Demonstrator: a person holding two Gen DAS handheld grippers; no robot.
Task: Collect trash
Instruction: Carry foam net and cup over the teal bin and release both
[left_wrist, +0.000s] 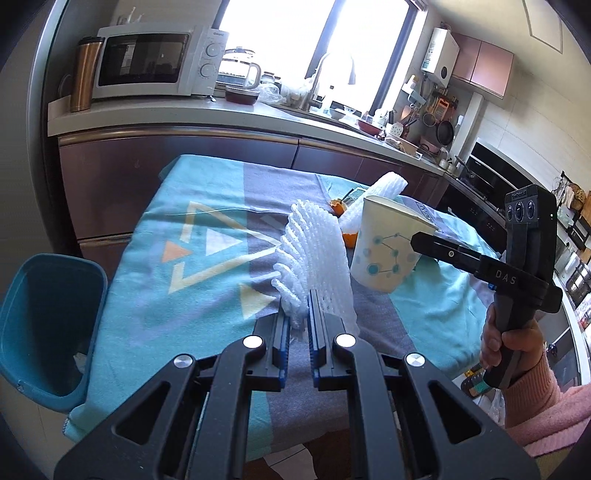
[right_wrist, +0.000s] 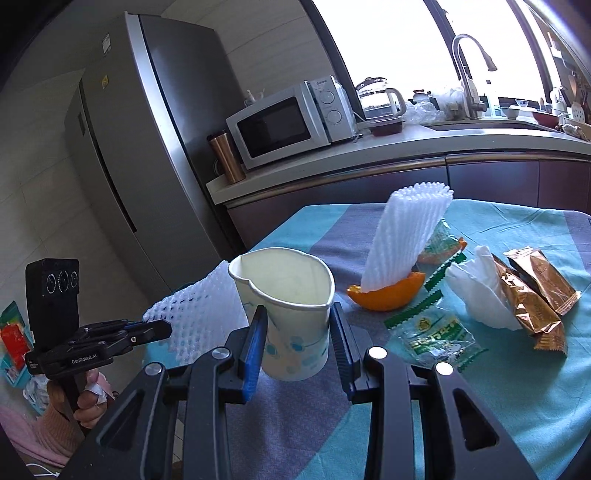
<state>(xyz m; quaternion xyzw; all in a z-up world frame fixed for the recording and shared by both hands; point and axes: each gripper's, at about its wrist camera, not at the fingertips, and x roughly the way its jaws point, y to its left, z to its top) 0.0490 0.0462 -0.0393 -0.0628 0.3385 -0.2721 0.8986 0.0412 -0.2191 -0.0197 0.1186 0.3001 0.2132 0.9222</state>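
Observation:
My left gripper (left_wrist: 298, 314) is shut on a white foam fruit net (left_wrist: 314, 254), held just above the cloth-covered table (left_wrist: 184, 236); the same net shows in the right wrist view (right_wrist: 199, 314). My right gripper (right_wrist: 297, 317) is shut on a white paper cup (right_wrist: 291, 314) with blue dots, its rim squeezed out of round; the cup also shows in the left wrist view (left_wrist: 386, 251). A second foam net (right_wrist: 406, 236) leans on an orange peel (right_wrist: 388, 291). A green-edged clear wrapper (right_wrist: 432, 332), a white crumpled paper (right_wrist: 480, 291) and gold wrappers (right_wrist: 535, 295) lie to the right.
A blue bin (left_wrist: 44, 325) stands left of the table, below its edge. Behind the table runs a kitchen counter (right_wrist: 406, 147) with a microwave (right_wrist: 288, 122), a copper tumbler (right_wrist: 227, 155) and a kettle (right_wrist: 380, 99). A fridge (right_wrist: 140, 140) stands at the left.

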